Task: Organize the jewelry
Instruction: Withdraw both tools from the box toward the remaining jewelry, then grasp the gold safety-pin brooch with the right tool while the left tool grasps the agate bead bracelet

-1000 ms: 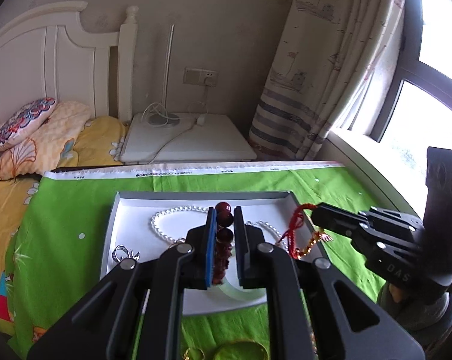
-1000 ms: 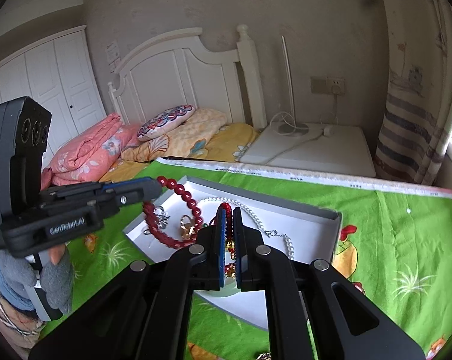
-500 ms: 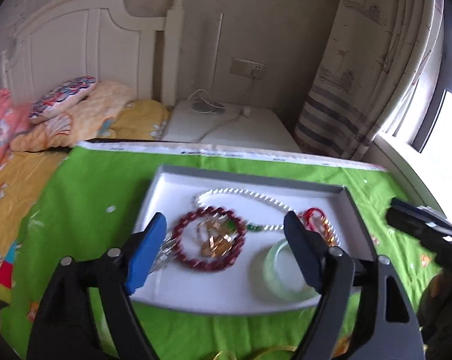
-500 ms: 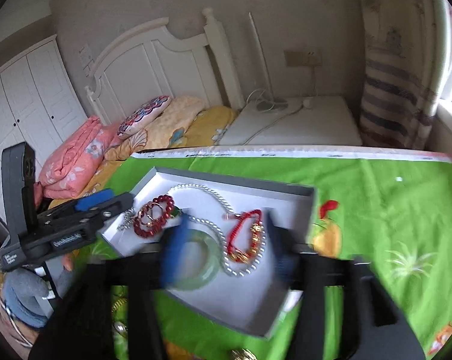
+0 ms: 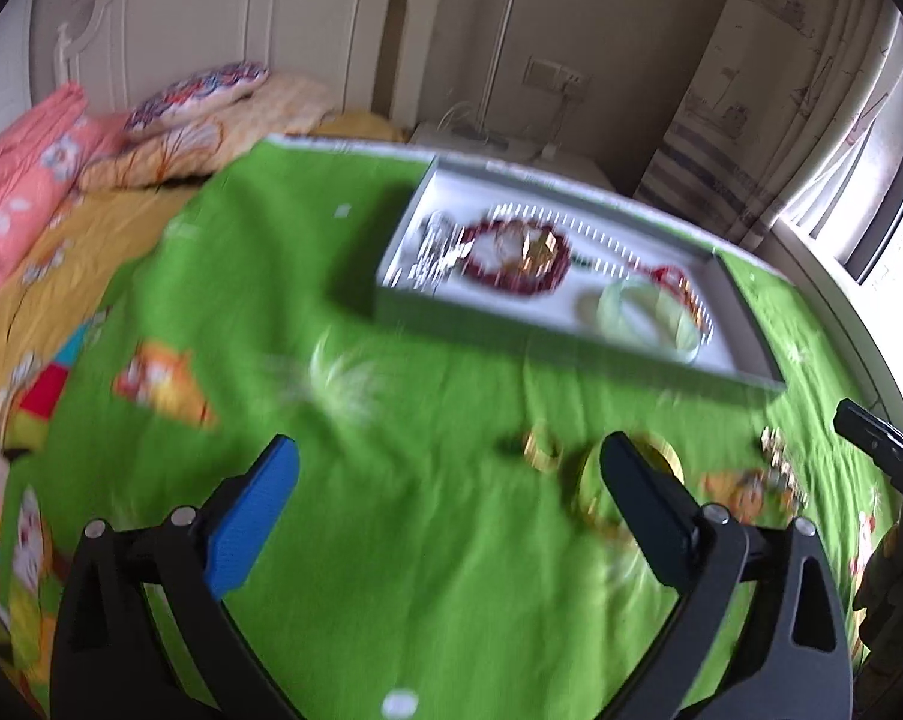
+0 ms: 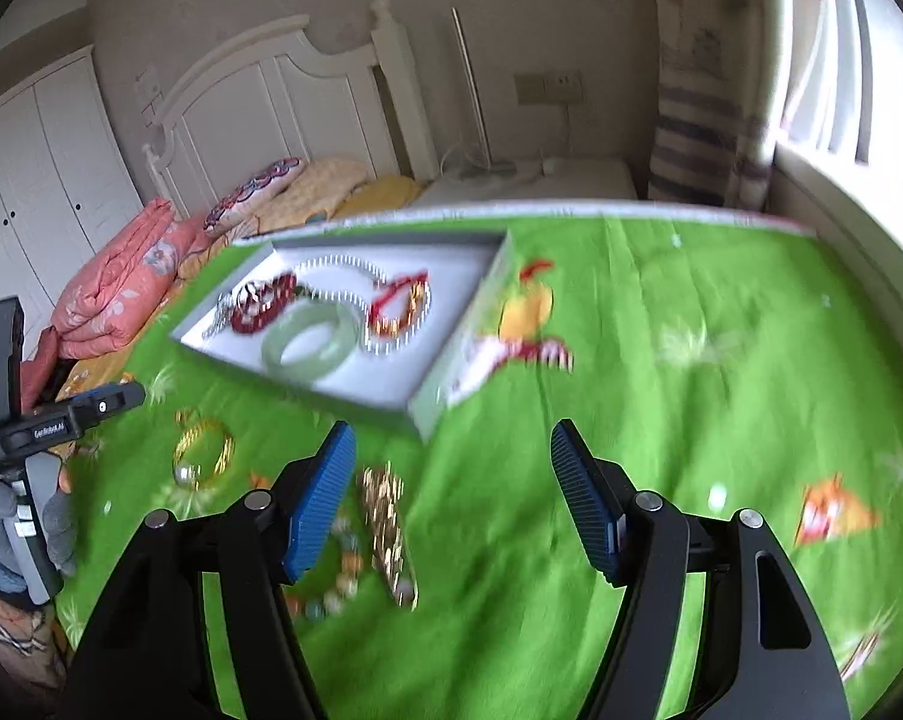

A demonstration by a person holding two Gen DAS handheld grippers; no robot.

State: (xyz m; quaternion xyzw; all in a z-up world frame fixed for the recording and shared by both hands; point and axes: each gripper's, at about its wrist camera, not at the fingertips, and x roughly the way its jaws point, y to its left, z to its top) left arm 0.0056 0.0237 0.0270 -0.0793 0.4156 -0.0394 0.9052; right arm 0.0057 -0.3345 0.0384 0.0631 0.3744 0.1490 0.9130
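Note:
A white tray (image 6: 391,387) with grey walls lies on the green cloth; it also shows in the left wrist view (image 5: 745,324). In it lie a dark red bead bracelet (image 6: 268,303), a pearl necklace (image 6: 343,264), a red cord bracelet (image 6: 400,306) and a pale green bangle (image 6: 310,345). On the cloth in front of the tray lie a gold bangle (image 6: 202,453), a gold chain (image 6: 388,534) and a multicoloured bead bracelet (image 6: 331,588). My left gripper (image 5: 445,489) is open and empty. My right gripper (image 6: 451,495) is open and empty, near the gold chain.
The green cartoon-print cloth (image 6: 661,396) covers the surface. A bed with pillows (image 6: 253,192) and pink bedding (image 6: 115,288) lies to the left. A white nightstand (image 6: 541,180), a curtain (image 6: 709,90) and a window sill (image 6: 859,222) stand behind.
Both grippers opened and let the red bead bracelet and the red cord bracelet down into the tray. Both have pulled back from the tray toward the loose jewelry on the cloth.

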